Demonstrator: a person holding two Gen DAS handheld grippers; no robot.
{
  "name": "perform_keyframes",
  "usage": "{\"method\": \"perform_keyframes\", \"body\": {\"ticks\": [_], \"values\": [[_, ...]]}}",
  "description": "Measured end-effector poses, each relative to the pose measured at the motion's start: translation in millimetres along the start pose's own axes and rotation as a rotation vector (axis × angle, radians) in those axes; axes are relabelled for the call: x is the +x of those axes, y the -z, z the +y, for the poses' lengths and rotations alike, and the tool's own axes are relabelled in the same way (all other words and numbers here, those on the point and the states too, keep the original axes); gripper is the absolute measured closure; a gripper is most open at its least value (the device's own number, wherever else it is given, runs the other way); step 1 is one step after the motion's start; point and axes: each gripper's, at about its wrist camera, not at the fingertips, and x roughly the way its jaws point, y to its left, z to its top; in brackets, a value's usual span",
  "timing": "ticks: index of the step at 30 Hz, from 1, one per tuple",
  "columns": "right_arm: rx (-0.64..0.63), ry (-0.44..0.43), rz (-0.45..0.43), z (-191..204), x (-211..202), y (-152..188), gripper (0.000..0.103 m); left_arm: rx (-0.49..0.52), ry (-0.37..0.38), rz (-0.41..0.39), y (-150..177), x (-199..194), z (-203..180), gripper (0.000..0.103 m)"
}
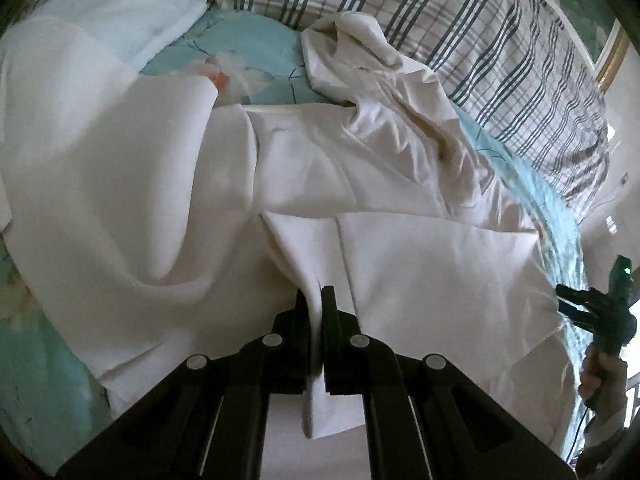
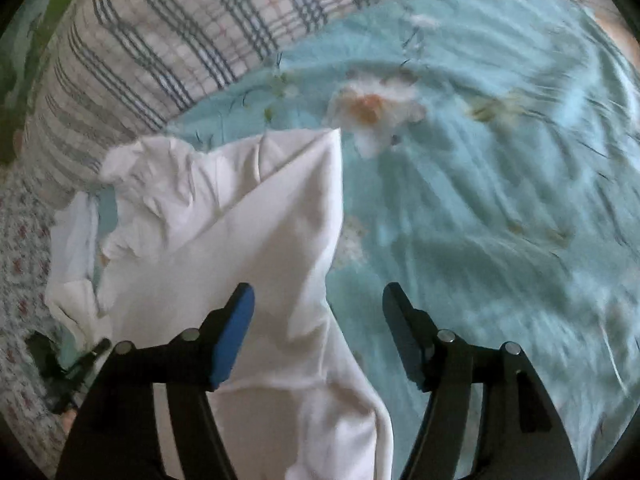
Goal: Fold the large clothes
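on the teal floral bedsheet (image 2: 500, 200), a big white garment (image 1: 380, 168) spread out rumpled, one end bunched up against the plaid quilt (image 1: 460, 12); another white cloth (image 1: 132, 0) heaped at the far left. left gripper (image 1: 316, 300) pinched tight on a fold of the garment's near edge; right gripper (image 2: 318, 300) wide apart, holding nothing, hovering over the garment's edge and bare sheet.

One white garment (image 1: 360, 184), two tongs (image 1: 316, 300) (image 2: 318, 308), one plaid quilt (image 1: 460, 20).

Motion blur smears the floral bedsheet (image 2: 500, 200); the white garment (image 2: 256, 248) runs off the bottom edge.
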Motion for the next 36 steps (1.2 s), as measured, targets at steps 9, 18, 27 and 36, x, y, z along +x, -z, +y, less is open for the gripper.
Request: {"method": "perform_keyframes", "body": {"ticks": [9, 18, 27, 36], "values": [[-0.099, 0.069, 0.010, -7.7, 5.6, -21.4, 0.102, 0.021, 0.032, 0.021, -1.4, 11.1, -21.9, 0.100], [-0.227, 0.034, -0.061, 36.0, -26.1, 16.0, 0.098, -0.011, 0.027, 0.044, 7.6, 21.8, -17.7, 0.100], [-0.140, 0.036, 0.042, 11.8, -9.5, 43.6, 0.097, -0.097, -0.023, 0.005, 27.1, -22.8, 26.1, 0.094], [-0.219, -0.179, 0.005, 64.6, -46.2, 82.5, 0.056, -0.209, -0.391, -0.187, -9.2, -104.9, 116.6, 0.015]]}}
